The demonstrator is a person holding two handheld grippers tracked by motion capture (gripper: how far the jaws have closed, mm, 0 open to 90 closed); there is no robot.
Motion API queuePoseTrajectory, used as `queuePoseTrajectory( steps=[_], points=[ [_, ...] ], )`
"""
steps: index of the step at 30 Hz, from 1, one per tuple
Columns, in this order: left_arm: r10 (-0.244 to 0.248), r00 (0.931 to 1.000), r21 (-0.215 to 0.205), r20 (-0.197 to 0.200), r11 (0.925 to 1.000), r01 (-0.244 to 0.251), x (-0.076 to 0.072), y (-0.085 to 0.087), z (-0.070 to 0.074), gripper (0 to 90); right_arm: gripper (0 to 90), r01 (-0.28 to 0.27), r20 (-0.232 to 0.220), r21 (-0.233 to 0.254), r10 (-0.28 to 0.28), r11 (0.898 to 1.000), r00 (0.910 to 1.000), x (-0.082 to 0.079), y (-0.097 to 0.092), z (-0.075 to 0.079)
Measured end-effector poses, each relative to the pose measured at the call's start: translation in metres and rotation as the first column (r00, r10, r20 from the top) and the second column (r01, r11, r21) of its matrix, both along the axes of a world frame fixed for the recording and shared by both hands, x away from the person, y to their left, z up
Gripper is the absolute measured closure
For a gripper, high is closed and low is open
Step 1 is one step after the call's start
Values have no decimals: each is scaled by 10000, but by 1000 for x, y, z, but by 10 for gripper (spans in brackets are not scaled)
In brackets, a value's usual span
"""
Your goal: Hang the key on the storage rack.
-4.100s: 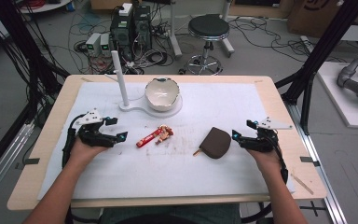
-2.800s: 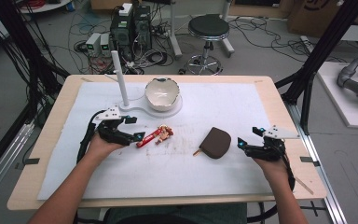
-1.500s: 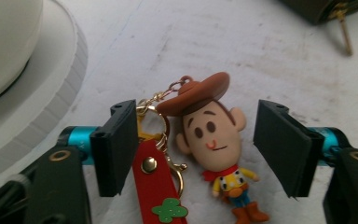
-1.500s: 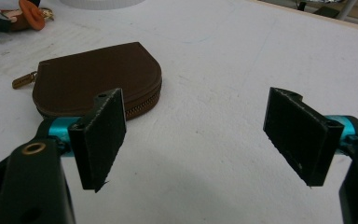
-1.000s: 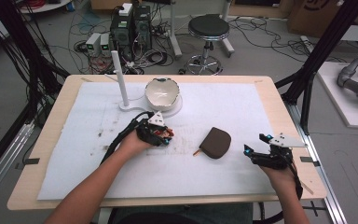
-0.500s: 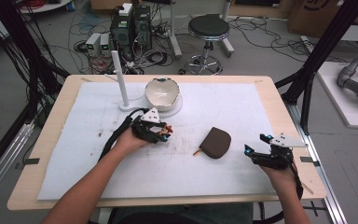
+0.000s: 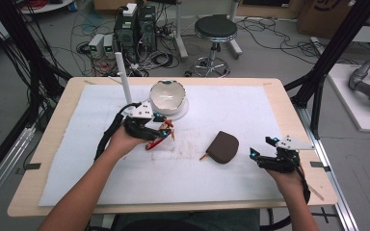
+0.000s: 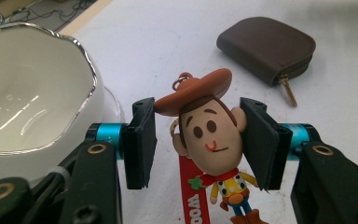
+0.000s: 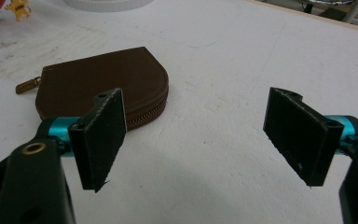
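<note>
- The left claw (image 8: 198,142) is clamped on the head of a cowboy keychain (image 8: 209,140), one pad against each side of the face; the figure and its red strap (image 8: 193,196) hang down between the jaws, clear of the bench (image 7: 221,187).
- In the high view the left claw (image 7: 161,136) sits just in front of the white bowl (image 7: 167,96), so the step in hand looks like carrying the keychain to that bowl.
- To do it well, the grip should stay firm on the rounded head, which could slip, and the lift should go high enough for the dangling strap and metal ring to pass the wavy silver rim (image 8: 86,56) without catching.
- Release is best made only once the whole figure hangs over the bowl's hollow, low and slow, so it does not bounce out.
- The right claw (image 9: 200,135) stands wide apart and empty, resting near the brown zip pouch (image 9: 102,93), well away from the bowl; it need not move.
</note>
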State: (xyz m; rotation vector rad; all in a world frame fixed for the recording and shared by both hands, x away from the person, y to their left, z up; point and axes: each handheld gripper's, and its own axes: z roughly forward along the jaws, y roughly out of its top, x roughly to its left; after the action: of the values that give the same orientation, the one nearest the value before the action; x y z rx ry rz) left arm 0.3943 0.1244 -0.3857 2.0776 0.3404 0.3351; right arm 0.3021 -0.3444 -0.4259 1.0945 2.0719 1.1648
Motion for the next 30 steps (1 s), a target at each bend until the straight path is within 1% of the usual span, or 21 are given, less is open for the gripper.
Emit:
queuePoseTrajectory(
  steps=[2,3,4,5,6,7,9,14,16,18,19,20,24,27,30],
  points=[
    [34,10000,-120,51,9999,-33,-3,5,5,479,213,-32,-16,21,32,10000,10000,1,1,0],
    [34,10000,-120,51,9999,-33,-3,5,5,479,213,-32,-16,21,32,10000,10000,1,1,0],
    [63,10000,-211,70,9998,-61,-5,9,10,479,213,-75,-56,61,76,10000,10000,3,2,0],
    [84,9999,-286,96,9996,-82,-6,12,12,480,213,-96,-3,33,96,9999,10000,4,2,0],
    [137,9999,-406,73,9991,-134,-7,14,14,480,213,-87,-41,73,87,9999,10000,5,3,0],
    [118,9999,-395,85,9992,-114,-7,16,16,480,213,-95,-1,87,95,9999,10000,6,3,0],
    [185,9998,-531,75,9984,-180,-8,20,19,480,213,-149,-10,93,149,9998,9999,8,5,0],
    [167,9995,-391,282,9991,-155,-8,25,34,480,213,-318,-10,70,318,9995,9995,11,12,1],
    [60,9996,-358,282,9993,-49,-8,27,40,480,213,-341,9,53,341,9994,9994,12,13,2],
    [-28,9996,-410,288,9992,39,-7,30,46,480,213,-354,21,60,354,9994,9994,13,14,2],
    [-72,9997,-558,251,9984,86,-7,31,48,480,213,-335,-7,77,335,9994,9994,13,14,2],
    [-102,9996,-616,250,9980,117,-6,33,50,480,213,-329,0,63,329,9994,9995,13,14,2],
    [-139,9996,-624,259,9979,155,-4,39,59,480,213,-338,-6,71,338,9994,9994,13,14,2],
    [-153,9997,-696,179,9974,165,-2,43,64,480,212,-355,21,43,355,9994,9994,14,13,1],
    [-124,9996,-480,267,9988,136,1,47,71,480,213,-340,-17,95,340,9994,9994,14,14,1]
  ],
)
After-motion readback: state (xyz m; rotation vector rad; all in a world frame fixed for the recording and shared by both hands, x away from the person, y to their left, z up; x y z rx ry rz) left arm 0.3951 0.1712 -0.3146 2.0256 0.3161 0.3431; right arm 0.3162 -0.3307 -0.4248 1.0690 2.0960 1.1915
